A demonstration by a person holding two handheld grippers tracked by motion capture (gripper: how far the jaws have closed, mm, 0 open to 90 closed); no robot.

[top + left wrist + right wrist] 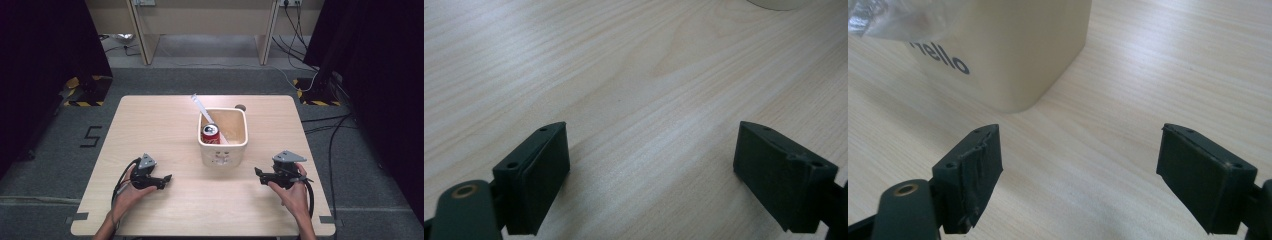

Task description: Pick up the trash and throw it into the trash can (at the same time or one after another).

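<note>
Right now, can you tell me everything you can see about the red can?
The red can stands upright inside the cream square bin, against its left wall near the front. It looks like a metal drink can: red sides with white lettering too small to read and a silvery top. A long pale strip leans out over the bin's back rim just behind it. Neither gripper touches it.

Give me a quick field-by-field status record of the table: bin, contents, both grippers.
bin: cream square bin, upright, mid-table, "hello" printed on its side
contents: red can inside at the left; a pale strip leans out over the far-left rim
left gripper: open, holding nothing, near-left of the bin
right gripper: open, holding nothing, near-right of the bin
table: light wood
</note>
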